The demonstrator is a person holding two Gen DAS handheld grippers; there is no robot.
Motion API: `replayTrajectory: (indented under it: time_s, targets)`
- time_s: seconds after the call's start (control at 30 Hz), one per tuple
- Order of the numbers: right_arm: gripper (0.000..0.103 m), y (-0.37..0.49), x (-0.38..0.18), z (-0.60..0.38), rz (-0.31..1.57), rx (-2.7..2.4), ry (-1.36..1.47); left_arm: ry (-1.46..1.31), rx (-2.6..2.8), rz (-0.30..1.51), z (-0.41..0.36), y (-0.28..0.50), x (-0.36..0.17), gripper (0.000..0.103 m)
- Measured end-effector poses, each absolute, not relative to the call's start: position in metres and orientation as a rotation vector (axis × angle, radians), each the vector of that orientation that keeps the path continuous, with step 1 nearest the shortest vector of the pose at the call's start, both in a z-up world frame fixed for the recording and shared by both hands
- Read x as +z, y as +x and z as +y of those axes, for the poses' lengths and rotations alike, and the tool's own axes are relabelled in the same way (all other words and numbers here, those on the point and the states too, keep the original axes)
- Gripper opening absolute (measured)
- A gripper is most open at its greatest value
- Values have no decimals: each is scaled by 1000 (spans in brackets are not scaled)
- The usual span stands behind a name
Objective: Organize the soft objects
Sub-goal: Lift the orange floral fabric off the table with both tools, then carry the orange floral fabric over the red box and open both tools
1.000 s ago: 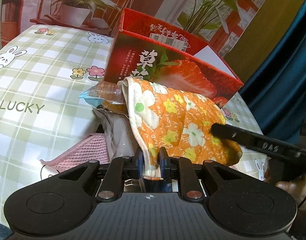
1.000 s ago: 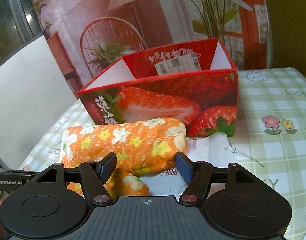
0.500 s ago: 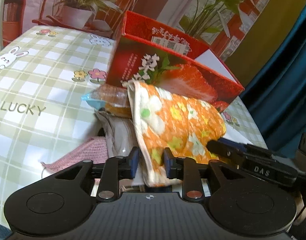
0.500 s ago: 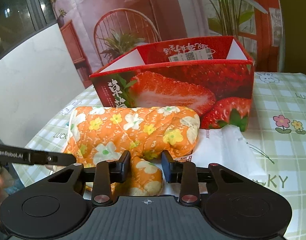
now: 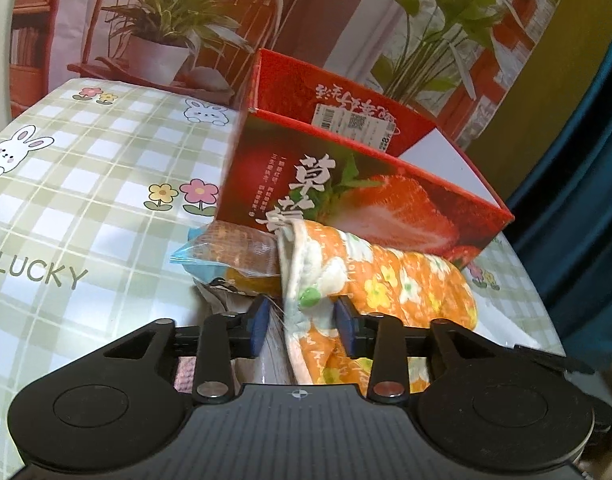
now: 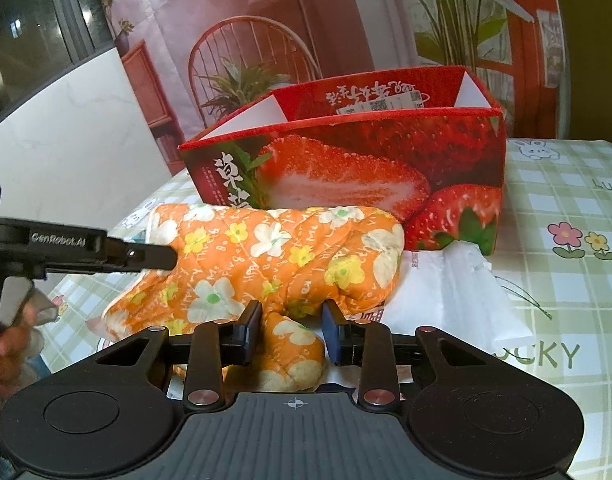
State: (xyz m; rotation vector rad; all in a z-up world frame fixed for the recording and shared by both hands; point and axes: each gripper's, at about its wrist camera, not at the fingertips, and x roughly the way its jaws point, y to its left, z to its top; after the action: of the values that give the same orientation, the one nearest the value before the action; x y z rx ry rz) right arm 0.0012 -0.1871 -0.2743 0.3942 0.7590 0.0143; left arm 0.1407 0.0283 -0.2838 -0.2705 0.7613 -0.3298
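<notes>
An orange flowered oven mitt [image 5: 390,280] lies in front of the red strawberry box [image 5: 370,204]. My left gripper [image 5: 302,322] is open, its blue pads on either side of the mitt's cuff edge with a gap at each side. In the right wrist view my right gripper [image 6: 292,330] has closed on the mitt's thumb [image 6: 294,344], and the mitt's body [image 6: 274,256] lies across the front of the box [image 6: 346,168]. The left gripper's finger [image 6: 106,252] reaches in from the left onto the mitt.
A clear snack packet [image 5: 230,252] with a blue end lies left of the mitt. A pink knit cloth [image 5: 184,372] shows under my left gripper. A white packet [image 6: 458,284] lies right of the mitt. The checked tablecloth [image 5: 86,200] covers the table.
My left gripper has opened off the mitt's cuff. My right gripper has closed from wide open onto the mitt's thumb and has moved closer in.
</notes>
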Motion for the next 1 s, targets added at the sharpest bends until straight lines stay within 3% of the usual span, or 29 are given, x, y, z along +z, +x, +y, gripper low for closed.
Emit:
replayTrajectory:
  time_s: [0.07,0.2,0.3,0.37,0.43,0.47,0.5,1.0]
  targets:
    - [30,1,-275,-187,759,15,392,-270,-315,747,30,139,-284,53]
    - [30,2,-276,-187,762,16,391,-279,-319,745,30,136,-287,53]
    - [30,3,-278,-187,767,15,392,-257,-353,742,25,129,-287,49]
    - [30,3,-278,-187,768,16,395,-246,-397,732,21,124,-285,32]
    - [30,4,-279,-187,768,16,394,-225,-412,700,18,115,-283,30]
    - [30,4,-279,-188,768,16,395,-211,-424,684,17,110,-281,21]
    - [30,3,-279,-188,767,15,396,-203,-433,672,16,107,-279,19]
    - [26,-5,-244,-188,623,40,335,-164,-437,532,19,95,-247,15]
